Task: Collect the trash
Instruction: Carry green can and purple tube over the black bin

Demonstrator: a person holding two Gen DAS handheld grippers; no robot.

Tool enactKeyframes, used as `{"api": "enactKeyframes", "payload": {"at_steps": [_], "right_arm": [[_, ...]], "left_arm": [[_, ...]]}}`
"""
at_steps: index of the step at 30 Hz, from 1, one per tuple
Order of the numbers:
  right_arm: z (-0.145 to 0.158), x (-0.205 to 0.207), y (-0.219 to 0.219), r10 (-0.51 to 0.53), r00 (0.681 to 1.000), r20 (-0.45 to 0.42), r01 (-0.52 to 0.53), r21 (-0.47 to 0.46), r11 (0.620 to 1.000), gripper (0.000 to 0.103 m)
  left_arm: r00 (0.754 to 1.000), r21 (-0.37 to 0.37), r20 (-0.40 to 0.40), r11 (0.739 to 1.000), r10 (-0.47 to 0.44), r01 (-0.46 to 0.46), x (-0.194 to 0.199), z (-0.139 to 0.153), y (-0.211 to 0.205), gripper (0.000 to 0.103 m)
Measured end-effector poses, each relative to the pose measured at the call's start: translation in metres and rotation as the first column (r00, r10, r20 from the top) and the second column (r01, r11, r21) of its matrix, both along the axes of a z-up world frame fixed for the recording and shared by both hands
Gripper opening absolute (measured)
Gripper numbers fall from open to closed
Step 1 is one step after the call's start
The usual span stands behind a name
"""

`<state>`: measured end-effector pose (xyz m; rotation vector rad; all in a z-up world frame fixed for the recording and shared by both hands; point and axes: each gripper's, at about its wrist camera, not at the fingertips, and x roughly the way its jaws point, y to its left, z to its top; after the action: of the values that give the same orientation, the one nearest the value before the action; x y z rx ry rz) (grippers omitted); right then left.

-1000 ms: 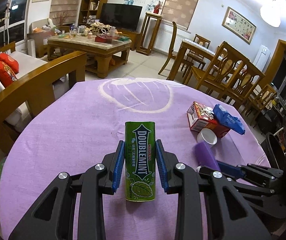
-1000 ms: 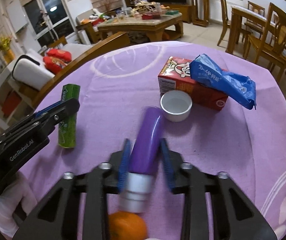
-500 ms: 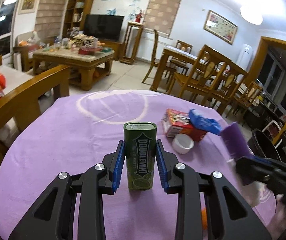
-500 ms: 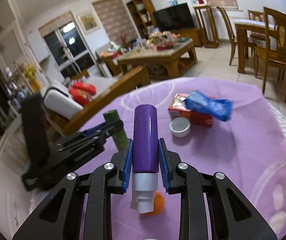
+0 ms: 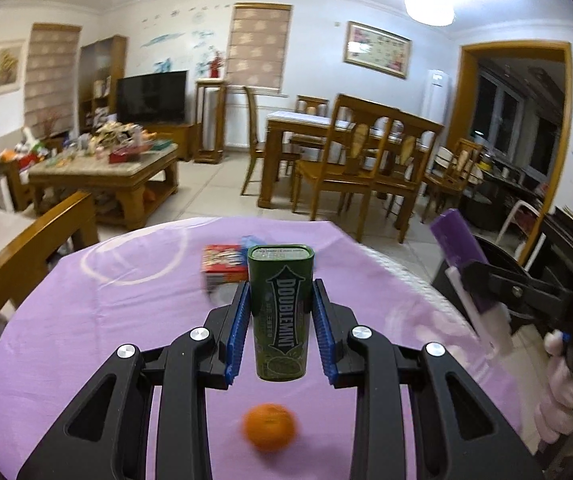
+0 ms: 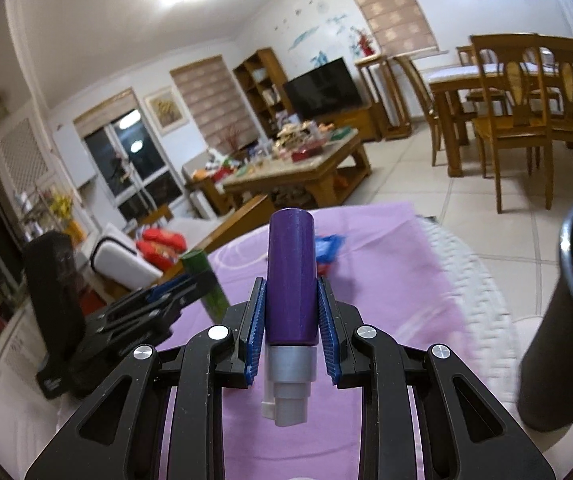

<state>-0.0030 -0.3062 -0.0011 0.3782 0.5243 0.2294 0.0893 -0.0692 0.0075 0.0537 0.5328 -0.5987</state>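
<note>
I have the round desk (image 5: 86, 320) under its purple cloth in front of me, and off its right edge stands the dark bin (image 6: 566, 320), its open rim showing at the right of the right wrist view; that is where I judge both loads have to go. The bin lies to the right of my right gripper (image 6: 291, 320) and close to it, while my left gripper (image 5: 280, 320) hangs over the middle of the desk, well apart from the bin, so the right arm is the nearer one and should tip first. The right gripper is closed firmly around the purple bottle (image 6: 290, 276), whose long axis runs straight out along the fingers, grey-white cap toward the camera. The left gripper is clamped on the green Doublemint tin (image 5: 280, 308), held upright and lifted clear of the cloth. Left on the desk are a red carton (image 5: 222, 264) with a blue wrapper (image 5: 252, 240) on it beyond the tin, and a small orange (image 5: 270, 426) below the left gripper, blurred.
</note>
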Motion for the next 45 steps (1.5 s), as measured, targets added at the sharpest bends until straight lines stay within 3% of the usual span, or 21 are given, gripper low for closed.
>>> {"api": "enactKeyframes", "payload": {"at_steps": [12, 24, 35, 45], "right_arm": [[-0.01, -0.054, -0.111, -0.169, 0.985, 0.031, 0.165, 0.094, 0.982, 0.026], [-0.02, -0.097, -0.206, -0.309, 0.949, 0.063, 0.292, 0.193, 0.937, 0.026], [-0.055, -0.145, -0.306, -0.471, 0.882, 0.021, 0.45, 0.263, 0.854, 0.026], [-0.093, -0.159, -0.363, -0.57, 0.82, -0.056, 0.565, 0.243, 0.788, 0.026]], "left_arm": [[0.984, 0.064, 0.055, 0.984, -0.169, 0.165, -0.038, 0.015, -0.093, 0.031], [0.95, 0.109, 0.056, 0.948, -0.307, 0.3, -0.063, 0.011, -0.18, 0.031], [0.908, 0.135, 0.002, 0.9, -0.419, 0.415, -0.076, -0.007, -0.255, 0.031], [0.865, 0.113, -0.105, 0.858, -0.491, 0.501, -0.073, -0.034, -0.309, 0.031]]}}
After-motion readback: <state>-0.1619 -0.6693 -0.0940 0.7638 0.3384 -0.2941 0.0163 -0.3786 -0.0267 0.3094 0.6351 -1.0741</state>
